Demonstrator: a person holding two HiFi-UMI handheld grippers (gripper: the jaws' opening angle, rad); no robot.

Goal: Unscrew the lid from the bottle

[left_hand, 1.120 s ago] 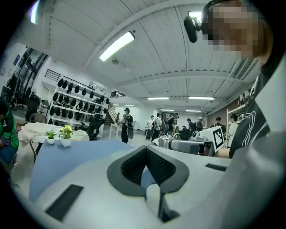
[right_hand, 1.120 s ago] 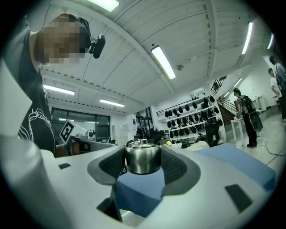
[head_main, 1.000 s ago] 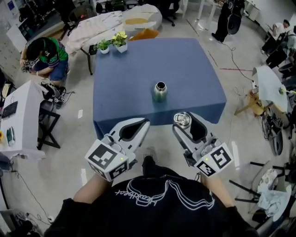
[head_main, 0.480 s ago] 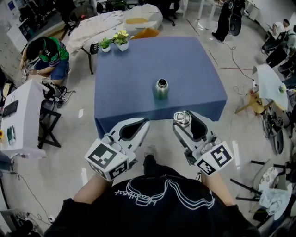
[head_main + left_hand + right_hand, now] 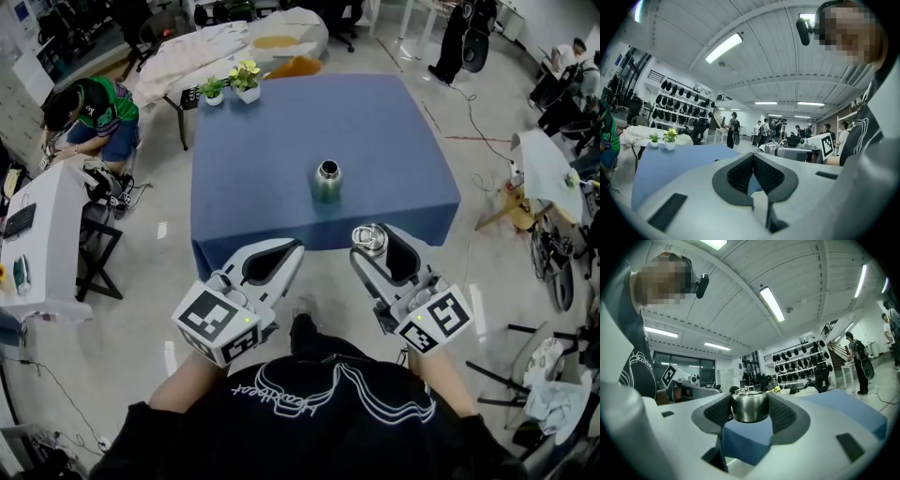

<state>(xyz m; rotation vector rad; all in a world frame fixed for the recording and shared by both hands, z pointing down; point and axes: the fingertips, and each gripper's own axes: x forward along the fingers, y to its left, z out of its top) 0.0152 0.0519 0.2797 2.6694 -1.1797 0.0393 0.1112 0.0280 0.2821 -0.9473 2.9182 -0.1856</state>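
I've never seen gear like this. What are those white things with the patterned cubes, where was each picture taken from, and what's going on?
There is no robot here: a person holds a hand-worked gripper in each hand. The patterned cubes are part of the grippers. The head view comes from a camera on the person's head, looking down. The other two views come from a camera riding on each gripper, looking forward along it. On the blue table stand an open steel bottle and two small potted plants. The right gripper holds the bottle's lid between its fingers, away from the bottle. The left gripper is closed and empty.
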